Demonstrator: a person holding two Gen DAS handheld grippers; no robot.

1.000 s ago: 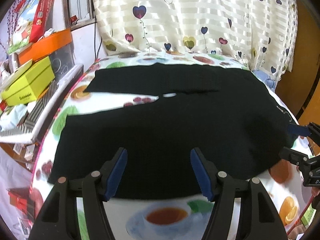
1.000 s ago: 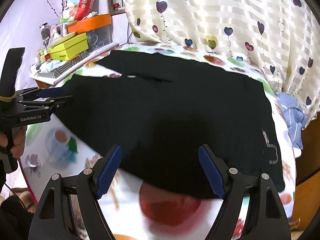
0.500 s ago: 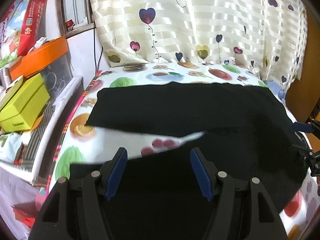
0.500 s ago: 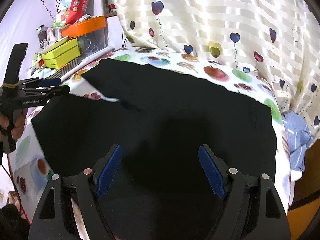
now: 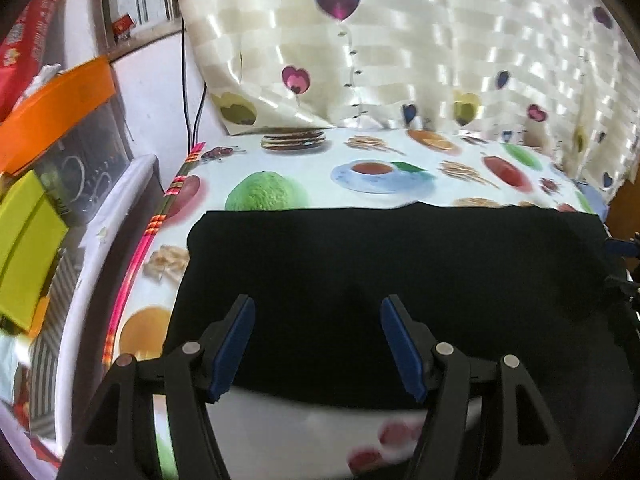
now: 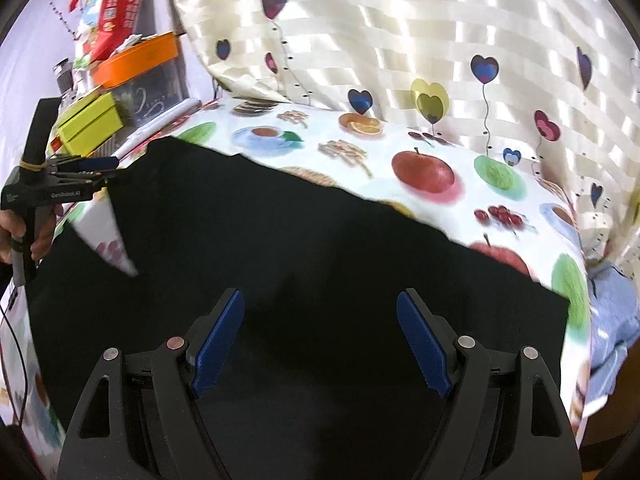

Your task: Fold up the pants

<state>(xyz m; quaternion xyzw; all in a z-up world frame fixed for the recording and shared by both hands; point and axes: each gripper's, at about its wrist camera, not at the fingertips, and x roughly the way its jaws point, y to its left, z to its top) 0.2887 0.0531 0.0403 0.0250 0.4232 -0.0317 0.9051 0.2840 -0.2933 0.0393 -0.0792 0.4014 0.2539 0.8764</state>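
Observation:
Black pants [image 5: 392, 264] lie flat on a table with a fruit-print cloth [image 5: 372, 172]. My left gripper [image 5: 316, 344] is open and empty, low over the far leg near its left end. My right gripper [image 6: 320, 340] is open and empty over the wide waist part of the pants [image 6: 320, 248]. A wedge of tablecloth [image 6: 108, 240] shows between the two legs in the right wrist view. The left gripper also shows in the right wrist view [image 6: 100, 168], held by a hand at the left edge. The right gripper's fingertips [image 5: 624, 248] show at the right edge of the left wrist view.
A heart-print curtain [image 5: 400, 60] hangs behind the table. Yellow [image 6: 88, 124] and orange [image 6: 140, 56] boxes are stacked on a shelf to the left. A blue cloth [image 6: 612, 308] lies past the table's right edge. The table's pink-trimmed left edge [image 5: 156, 224] runs near the left gripper.
Both grippers have moved forward over the pants toward the curtain, from the near edge to the far leg and the waist. Both stayed open and empty.

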